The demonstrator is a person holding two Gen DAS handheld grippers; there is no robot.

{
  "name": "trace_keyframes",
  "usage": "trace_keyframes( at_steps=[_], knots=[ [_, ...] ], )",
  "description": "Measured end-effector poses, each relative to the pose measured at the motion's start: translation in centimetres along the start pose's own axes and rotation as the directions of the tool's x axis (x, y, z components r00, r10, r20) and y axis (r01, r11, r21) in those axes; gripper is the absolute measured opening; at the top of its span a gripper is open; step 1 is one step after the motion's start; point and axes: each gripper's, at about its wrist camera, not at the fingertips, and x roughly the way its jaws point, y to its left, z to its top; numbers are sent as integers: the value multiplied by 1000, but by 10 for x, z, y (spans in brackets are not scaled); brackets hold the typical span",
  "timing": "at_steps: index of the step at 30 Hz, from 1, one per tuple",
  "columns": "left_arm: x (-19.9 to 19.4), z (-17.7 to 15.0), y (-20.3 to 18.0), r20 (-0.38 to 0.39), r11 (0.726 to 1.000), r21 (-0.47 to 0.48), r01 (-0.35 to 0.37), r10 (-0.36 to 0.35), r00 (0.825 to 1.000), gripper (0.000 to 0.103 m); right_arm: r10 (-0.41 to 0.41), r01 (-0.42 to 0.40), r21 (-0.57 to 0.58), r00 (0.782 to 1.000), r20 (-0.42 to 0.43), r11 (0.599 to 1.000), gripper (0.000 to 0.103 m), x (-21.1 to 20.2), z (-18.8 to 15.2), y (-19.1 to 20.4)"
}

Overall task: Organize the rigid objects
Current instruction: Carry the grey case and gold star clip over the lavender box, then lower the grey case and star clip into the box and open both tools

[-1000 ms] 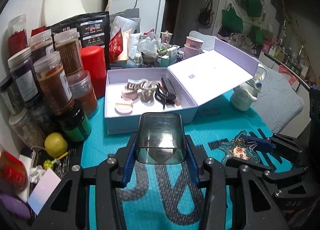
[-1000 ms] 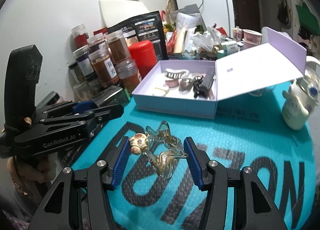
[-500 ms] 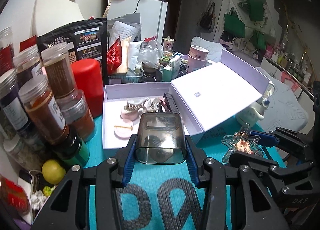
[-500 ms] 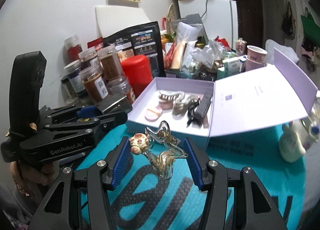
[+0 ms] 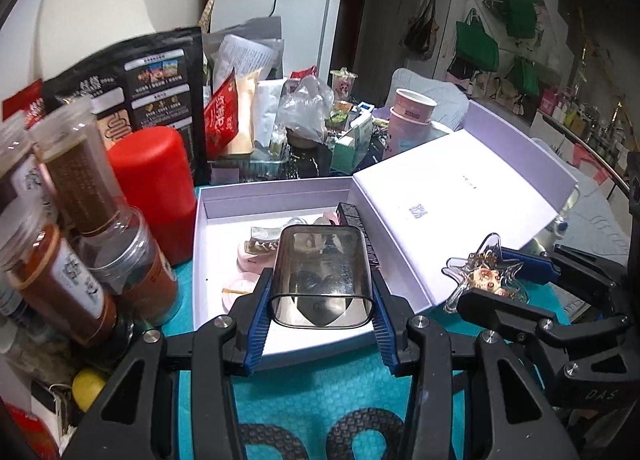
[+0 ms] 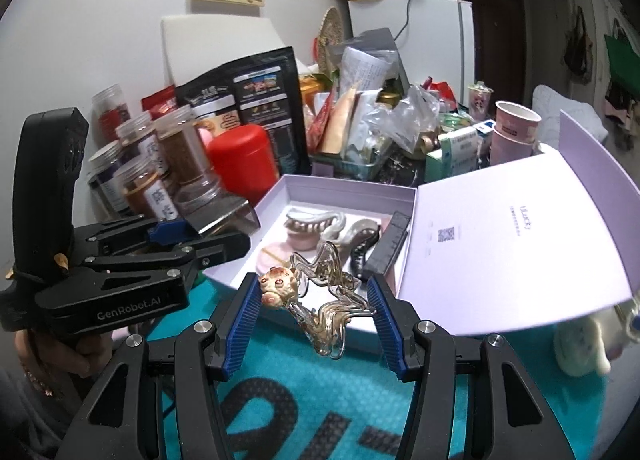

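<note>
Both loaded claws above open box (image 5: 280, 352)

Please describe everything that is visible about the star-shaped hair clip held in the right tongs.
The star-shaped hair clip looks like clear plastic with wavy amber streaks, and a small pinkish animal-face charm sits on its left arm. The right tongs hold it between the blue pads, tilted, in the air, not touching the teal mat. It hangs by the near edge of the open lilac box. In the left wrist view its star outline shows flat-on.
</note>
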Motion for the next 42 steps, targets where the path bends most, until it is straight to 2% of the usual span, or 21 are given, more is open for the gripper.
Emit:
trace_keyframes(
  at_steps=[16, 26, 42],
  knots=[
    [73, 14, 15, -91, 999, 37, -14, 17, 996, 45, -13, 14, 14, 998, -67, 1000, 54, 71, 15, -29],
    [103, 10, 22, -162, 997, 72, -18, 29, 986, 45, -4, 6, 11, 991, -131, 1000, 54, 110, 13, -29],
    [128, -6, 39, -304, 995, 82, -48, 71, 950, 45, -43, 32, -63, 983, -179, 997, 54, 142, 1, -20]
  ],
)
